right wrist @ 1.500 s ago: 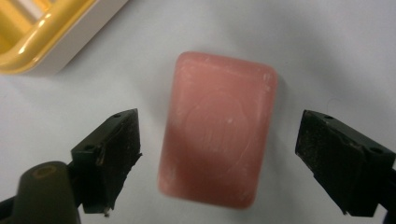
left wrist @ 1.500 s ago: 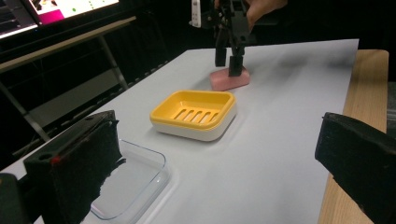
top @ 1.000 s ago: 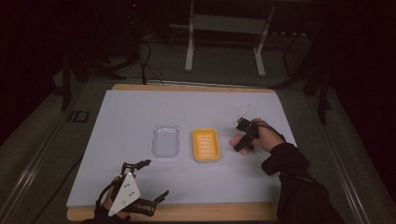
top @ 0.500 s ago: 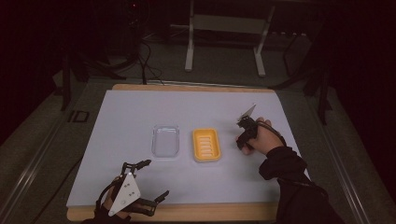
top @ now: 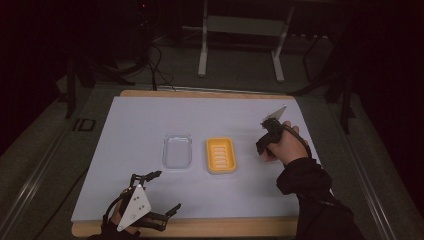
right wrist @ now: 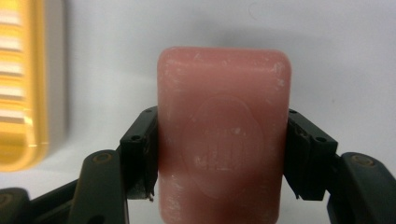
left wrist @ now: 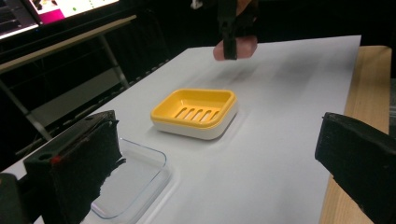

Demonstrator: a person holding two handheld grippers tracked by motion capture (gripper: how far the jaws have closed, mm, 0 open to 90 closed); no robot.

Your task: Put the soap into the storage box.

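My right gripper (right wrist: 222,144) is shut on a pink bar of soap (right wrist: 224,93), its pads pressed on the bar's two long sides. In the high view this gripper (top: 262,146) hangs a little above the white sheet, just right of a yellow slotted soap dish (top: 220,155). A clear plastic tray (top: 177,150) lies left of the dish. My left gripper (top: 165,191) stands open near the table's front left edge with nothing between its jaws. The left gripper view shows the dish (left wrist: 194,112), the clear tray (left wrist: 135,182), and the soap (left wrist: 243,46) raised beyond them.
A white sheet (top: 150,120) covers the wooden table, whose bare edge (top: 225,227) shows at the front. Dark floor with cables and a metal stand (top: 202,50) lies beyond the far edge. A lit screen (left wrist: 56,7) sits off to the left.
The right hand has risen from the sheet and tipped up with the soap in its jaws. The left gripper has stayed in place.
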